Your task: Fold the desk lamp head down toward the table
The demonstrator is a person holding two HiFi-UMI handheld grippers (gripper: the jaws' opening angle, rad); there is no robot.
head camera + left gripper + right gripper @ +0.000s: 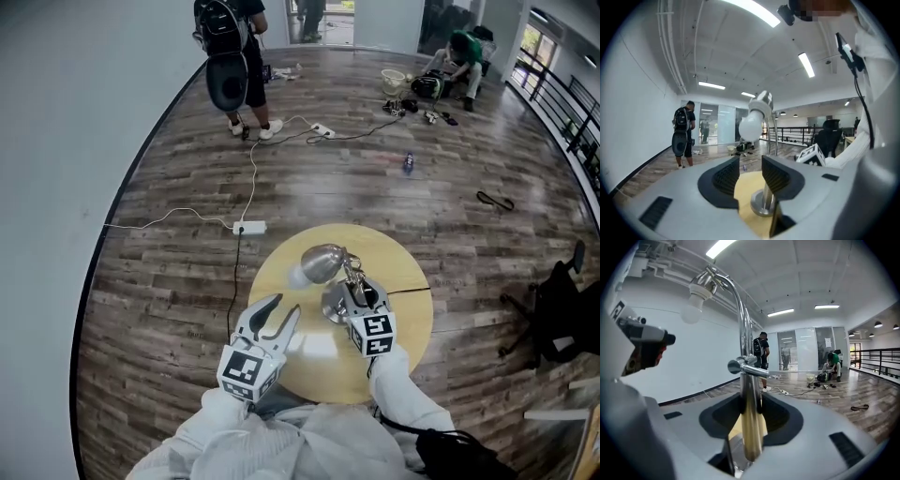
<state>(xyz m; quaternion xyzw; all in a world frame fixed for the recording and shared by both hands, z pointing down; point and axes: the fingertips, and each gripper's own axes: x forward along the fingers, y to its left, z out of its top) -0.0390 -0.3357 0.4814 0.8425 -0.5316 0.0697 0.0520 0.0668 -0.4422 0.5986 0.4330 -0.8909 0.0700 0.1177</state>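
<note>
1. A person in white sleeves works two grippers over a round yellow worktop (398, 262) on a wood floor (169, 281). A chrome lamp (322, 262) stands near the worktop's middle.
2. The right gripper (359, 292) is closed on the lamp's upright post (750, 394). Its own view shows the post filling the gap, with a dark pad close against each side.
3. Above that grip the neck (738, 301) arches up and over. The head (701, 284) is high above the worktop, not folded down, with the bulb (691, 310) facing downward.
4. The left gripper (289, 304) hovers over the near left part of the worktop, beside the lamp and apart from it. Its jaws stand moderately apart with nothing held.
5. Through the left gripper's gap, the round base (763, 204) shows beyond on the worktop.
6. On the floor behind, a white cable runs to a power strip (249, 227). One person with a backpack (230, 56) stands at the far wall, and another in green (459, 56) crouches among scattered gear.
7. A black chair (562, 314) sits at the right edge.
</note>
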